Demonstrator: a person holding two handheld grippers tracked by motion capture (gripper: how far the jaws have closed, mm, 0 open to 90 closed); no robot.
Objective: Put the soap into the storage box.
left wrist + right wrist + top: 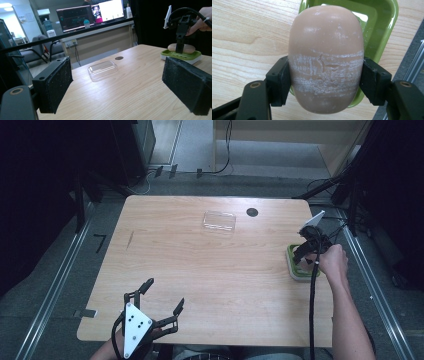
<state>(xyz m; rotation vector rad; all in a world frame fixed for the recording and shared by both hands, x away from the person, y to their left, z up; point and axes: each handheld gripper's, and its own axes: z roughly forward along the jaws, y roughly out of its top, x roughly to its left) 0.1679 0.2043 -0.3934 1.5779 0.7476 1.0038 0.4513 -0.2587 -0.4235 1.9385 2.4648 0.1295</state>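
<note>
A light wooden table with rounded corners (200,270) carries few things, and the green, white-based rectangular soap dish (295,267) at its right edge serves as the landmark. Directly over that dish, the right gripper (325,77) is clamped on a smooth, beige, oval bar of soap (325,57), its two black jaws pressing the bar's opposite flanks across a band of whitish scuff marks (the surface there looks scraped and chalky). In the right gripper view the soap covers most of the dish's green hollow, with the rim showing above and to the right of it; in the left gripper view the bar (181,48) sits low in the dish (181,55), though whether it touches the bottom cannot be told. The person's right hand (332,260) holds this gripper (306,251) from the near side of the dish, a black cable trailing toward the table's front edge. Well away from the dish, toward the far middle of the table, lies a clear, shallow plastic lid (219,221), with a small dark round hole in the tabletop (252,212) just beyond it. Farthest from the dish, at the near left corner, the left gripper (162,300) hangs above the wood with its jaws spread wide, nothing between them.
</note>
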